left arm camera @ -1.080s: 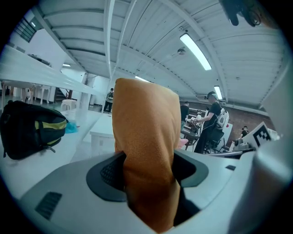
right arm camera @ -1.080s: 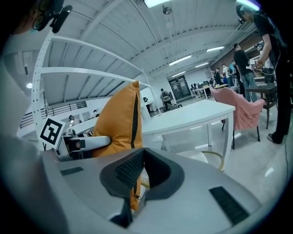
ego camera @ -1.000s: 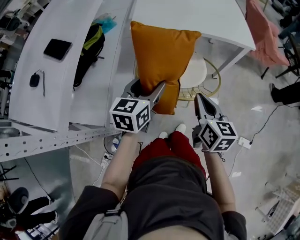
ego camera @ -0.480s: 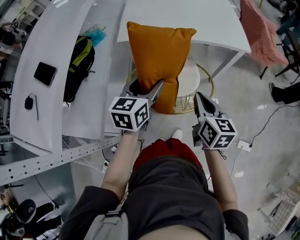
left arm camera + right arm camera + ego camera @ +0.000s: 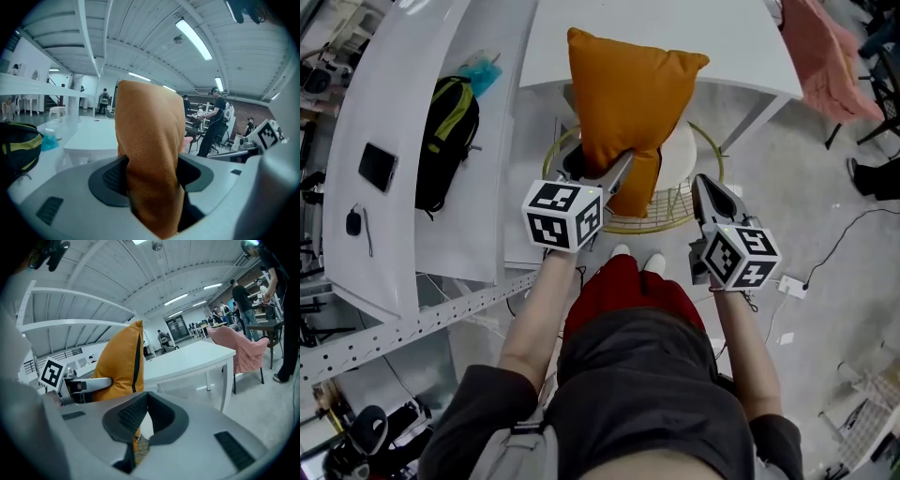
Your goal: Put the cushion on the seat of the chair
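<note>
Gripping: left claw (image 5: 152, 176) clamps cushion (image 5: 628, 94) | right claw (image 5: 146, 404) closed, empty | cushion above chair (image 5: 682, 150); table (image 5: 675, 28) beyond, backpack (image 5: 445, 141) left

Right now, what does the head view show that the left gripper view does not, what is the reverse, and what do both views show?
Only the head view shows the chair with its white round seat, partly hidden by the cushion, and the person's shoes. Only the left gripper view shows the jaws of the left gripper pressed on the cushion from both sides, the ceiling lights and people standing far behind. Both show the orange cushion, the black backpack and the white table.
</note>
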{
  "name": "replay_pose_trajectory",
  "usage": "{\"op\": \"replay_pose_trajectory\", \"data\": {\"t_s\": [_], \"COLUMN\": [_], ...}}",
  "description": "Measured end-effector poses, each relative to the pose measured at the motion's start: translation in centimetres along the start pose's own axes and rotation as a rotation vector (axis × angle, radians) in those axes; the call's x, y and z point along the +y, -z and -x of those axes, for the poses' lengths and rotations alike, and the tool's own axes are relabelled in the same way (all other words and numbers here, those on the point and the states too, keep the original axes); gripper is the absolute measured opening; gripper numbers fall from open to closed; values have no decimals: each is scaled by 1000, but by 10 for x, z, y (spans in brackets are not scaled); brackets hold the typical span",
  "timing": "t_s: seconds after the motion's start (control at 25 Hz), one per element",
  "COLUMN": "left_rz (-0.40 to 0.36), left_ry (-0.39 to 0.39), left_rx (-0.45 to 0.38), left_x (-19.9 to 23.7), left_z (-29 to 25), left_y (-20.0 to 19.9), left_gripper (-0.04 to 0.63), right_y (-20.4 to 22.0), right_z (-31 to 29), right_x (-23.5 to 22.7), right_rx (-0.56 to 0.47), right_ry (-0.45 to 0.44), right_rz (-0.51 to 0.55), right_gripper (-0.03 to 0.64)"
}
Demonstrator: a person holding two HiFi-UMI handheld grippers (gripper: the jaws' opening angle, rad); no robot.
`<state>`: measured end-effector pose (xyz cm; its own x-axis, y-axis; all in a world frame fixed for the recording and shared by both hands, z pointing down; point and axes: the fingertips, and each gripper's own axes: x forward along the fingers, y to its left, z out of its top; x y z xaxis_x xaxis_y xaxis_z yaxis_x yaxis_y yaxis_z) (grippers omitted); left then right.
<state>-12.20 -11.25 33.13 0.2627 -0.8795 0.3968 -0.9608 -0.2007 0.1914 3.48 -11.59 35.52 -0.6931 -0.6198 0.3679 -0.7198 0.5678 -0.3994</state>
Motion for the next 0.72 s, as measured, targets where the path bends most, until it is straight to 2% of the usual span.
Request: {"op": "replay_pose_trajectory", "data": {"t_s": [0.16,0.4,0.72], "left_rz": [-41,-115,-133], "left_ry": [26,110,224], "left_rx": [41,114,200], "left_x": [3,3,18], "left_z": [-17,-49,-87], "left_y": [0,6,19], "left_gripper": [298,298,298], "right_y": [0,2,6], "right_z": [-7,-25,-61], "right_x": [-12,-23,-31], "right_rx": [12,26,63], "right_ry": [30,79,144], "right_rz": [-21,-58,-100], "right_gripper": [17,17,17]}}
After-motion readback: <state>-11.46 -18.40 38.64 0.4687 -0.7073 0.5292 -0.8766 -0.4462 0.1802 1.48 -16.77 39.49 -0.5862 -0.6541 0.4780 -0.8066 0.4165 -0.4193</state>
